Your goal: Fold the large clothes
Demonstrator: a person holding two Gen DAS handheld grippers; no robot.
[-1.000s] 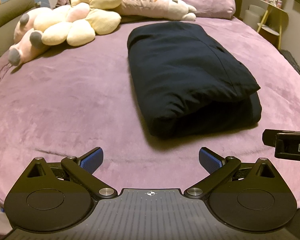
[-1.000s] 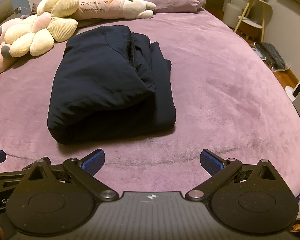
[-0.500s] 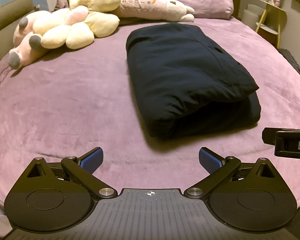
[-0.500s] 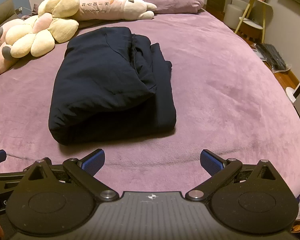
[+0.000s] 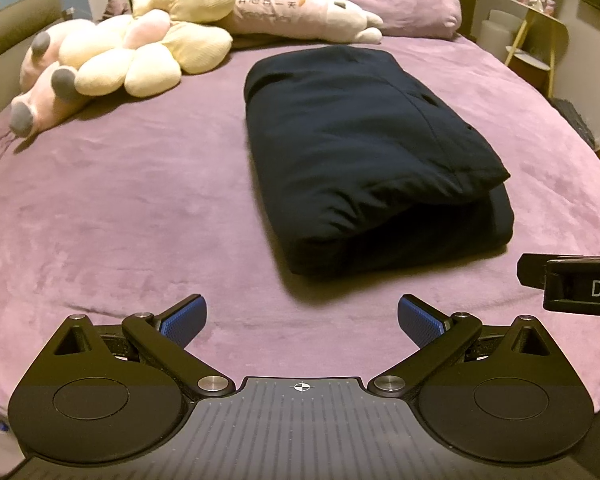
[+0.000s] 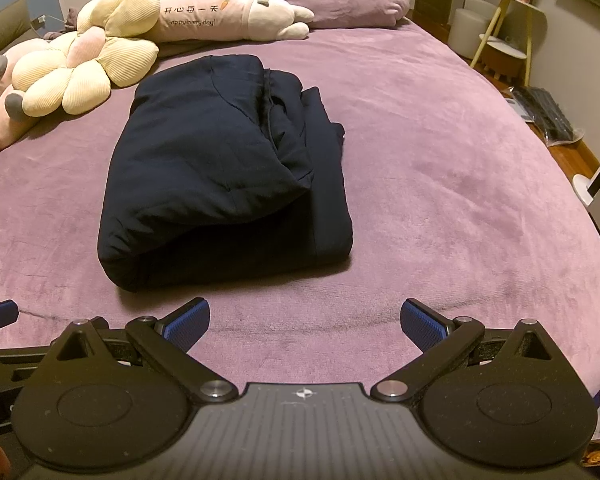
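while both grippers gape empty, only the right view shows the folded garment [image 6: 220, 168] with loose side layers.

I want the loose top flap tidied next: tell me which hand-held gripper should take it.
Right, probably. The flap's free corner lies almost straight ahead of the right hand-held gripper; from the left hand-held gripper it sits well off to the right.

Both views have drawn back slightly from the folded dark garment [image 5: 364, 152], nothing else altered.
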